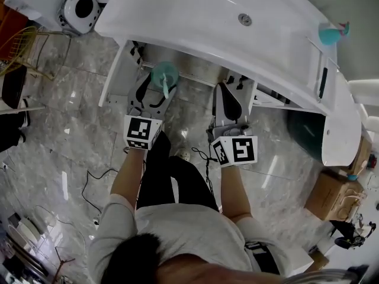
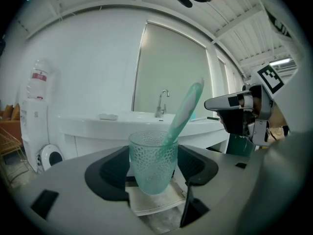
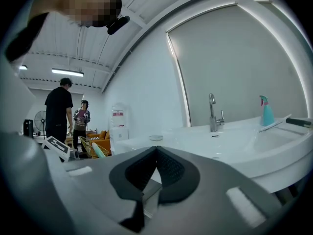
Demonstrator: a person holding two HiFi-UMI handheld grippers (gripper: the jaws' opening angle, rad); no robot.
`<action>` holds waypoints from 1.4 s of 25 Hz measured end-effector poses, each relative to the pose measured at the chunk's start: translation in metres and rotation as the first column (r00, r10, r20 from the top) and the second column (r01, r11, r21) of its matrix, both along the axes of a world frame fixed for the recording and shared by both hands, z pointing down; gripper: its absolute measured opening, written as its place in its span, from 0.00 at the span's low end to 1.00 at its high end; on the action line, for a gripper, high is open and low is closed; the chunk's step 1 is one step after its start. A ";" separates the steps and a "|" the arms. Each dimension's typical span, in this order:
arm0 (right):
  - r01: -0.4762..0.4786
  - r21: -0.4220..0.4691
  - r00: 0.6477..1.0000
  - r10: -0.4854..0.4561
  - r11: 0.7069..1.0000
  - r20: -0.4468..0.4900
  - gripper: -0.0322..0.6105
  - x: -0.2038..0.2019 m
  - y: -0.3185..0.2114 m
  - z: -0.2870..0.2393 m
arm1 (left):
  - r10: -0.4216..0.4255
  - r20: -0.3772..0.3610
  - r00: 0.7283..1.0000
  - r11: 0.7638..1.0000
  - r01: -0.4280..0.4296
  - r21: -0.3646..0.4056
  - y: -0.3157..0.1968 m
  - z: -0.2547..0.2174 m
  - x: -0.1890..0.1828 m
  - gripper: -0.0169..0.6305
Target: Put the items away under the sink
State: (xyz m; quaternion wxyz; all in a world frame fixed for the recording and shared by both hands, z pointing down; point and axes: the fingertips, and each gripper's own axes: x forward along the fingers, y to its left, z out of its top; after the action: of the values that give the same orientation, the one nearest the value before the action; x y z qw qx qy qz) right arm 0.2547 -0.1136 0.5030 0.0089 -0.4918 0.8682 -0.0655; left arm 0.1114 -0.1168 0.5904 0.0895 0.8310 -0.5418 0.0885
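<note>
Your left gripper (image 1: 155,94) is clamped on the teal cup (image 2: 152,160) with a toothbrush (image 2: 183,112) in it, held before the opening under the sink (image 1: 195,16) and not yet stowed, your right gripper (image 3: 156,154) is closed on nothing, and a spray bottle (image 1: 331,34) stands on the counter.

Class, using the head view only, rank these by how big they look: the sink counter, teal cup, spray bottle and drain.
1. The sink counter is by far the largest.
2. The teal cup and the spray bottle look about alike, so they are left unranked.
3. The drain is the smallest.
</note>
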 end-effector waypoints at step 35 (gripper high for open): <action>-0.007 0.061 0.999 0.004 0.998 0.053 0.07 -0.017 -0.104 0.345 | 0.019 0.011 1.000 0.996 -0.020 0.082 -0.137 0.352 -0.045 0.51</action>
State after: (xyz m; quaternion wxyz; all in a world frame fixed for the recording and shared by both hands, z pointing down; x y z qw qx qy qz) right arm 0.2374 -0.2175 0.8480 0.0472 -0.4917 0.8679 -0.0521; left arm 0.0667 -0.2535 0.9420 0.0519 0.8389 -0.5371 0.0713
